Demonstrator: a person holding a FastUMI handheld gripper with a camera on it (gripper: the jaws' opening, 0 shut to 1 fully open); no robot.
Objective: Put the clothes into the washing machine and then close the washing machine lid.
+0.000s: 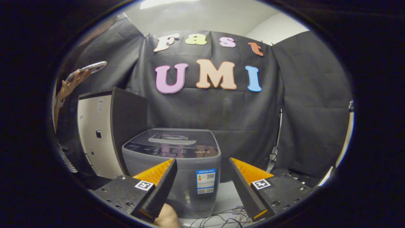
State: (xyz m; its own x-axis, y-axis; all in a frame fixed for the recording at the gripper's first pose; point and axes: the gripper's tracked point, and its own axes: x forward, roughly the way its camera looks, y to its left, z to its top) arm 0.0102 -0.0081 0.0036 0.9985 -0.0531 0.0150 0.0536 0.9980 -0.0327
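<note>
A grey top-loading washing machine [186, 158] stands on the floor just beyond my fingers, its lid [174, 138] lying flat and closed, with a control panel along its front edge. My gripper [202, 161] is open, the two fingers spread wide with nothing between them, framing the front of the machine. A label [205, 181] is stuck on the machine's front wall.
A tall cabinet [104, 133] with a light front and dark side stands left of the machine. A person's hand [71, 84] holds a phone [90, 68] up above it. Cables [221, 218] lie on the floor in front of the machine. A stand [277, 142] leans at the right.
</note>
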